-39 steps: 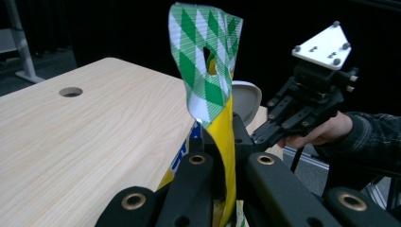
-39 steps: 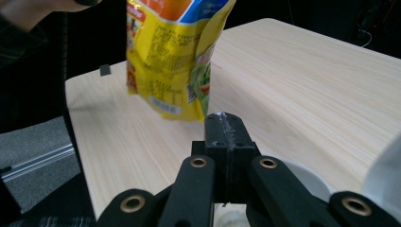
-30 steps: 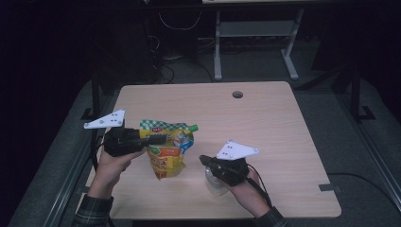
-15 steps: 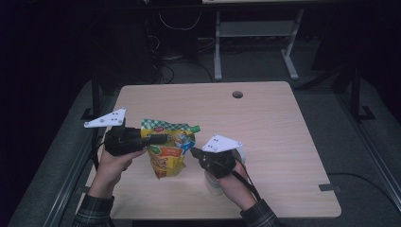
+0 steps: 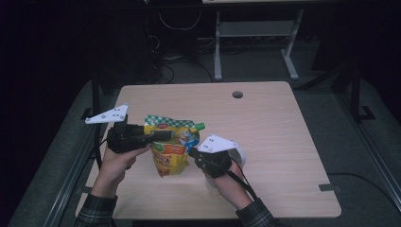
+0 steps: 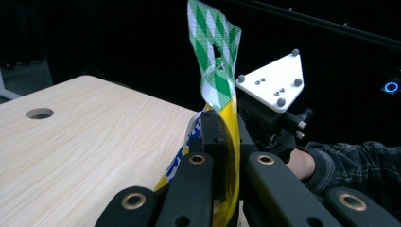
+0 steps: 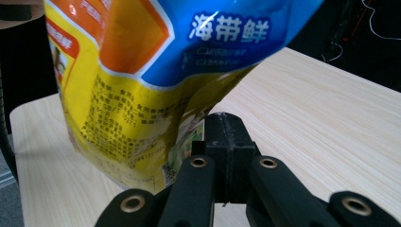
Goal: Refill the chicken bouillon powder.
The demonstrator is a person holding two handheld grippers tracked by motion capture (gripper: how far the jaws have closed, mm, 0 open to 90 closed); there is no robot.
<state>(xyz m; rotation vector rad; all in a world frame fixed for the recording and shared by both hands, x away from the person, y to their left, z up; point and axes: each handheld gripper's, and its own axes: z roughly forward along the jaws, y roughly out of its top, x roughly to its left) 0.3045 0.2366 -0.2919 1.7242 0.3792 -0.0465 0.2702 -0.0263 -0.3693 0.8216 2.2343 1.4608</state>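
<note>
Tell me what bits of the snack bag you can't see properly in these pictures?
- Bag, high view: print too small to read; left claw covers part.
- Bag, left claw view: seen edge-on, front hidden.
- Bag, right claw view: top cut by the frame; right claw hides the edge.

The left hand point(image 5: 116, 163) is coming in from about 7 o'clock and is holding the left gripper point(image 5: 163, 135) level, pointing to 3 o'clock, with its jaws closed. The right hand point(image 5: 227, 182) is reaching from 5 o'clock, and the right gripper point(image 5: 193, 152) is pointing to about 10 o'clock with its jaws pressed together.
</note>
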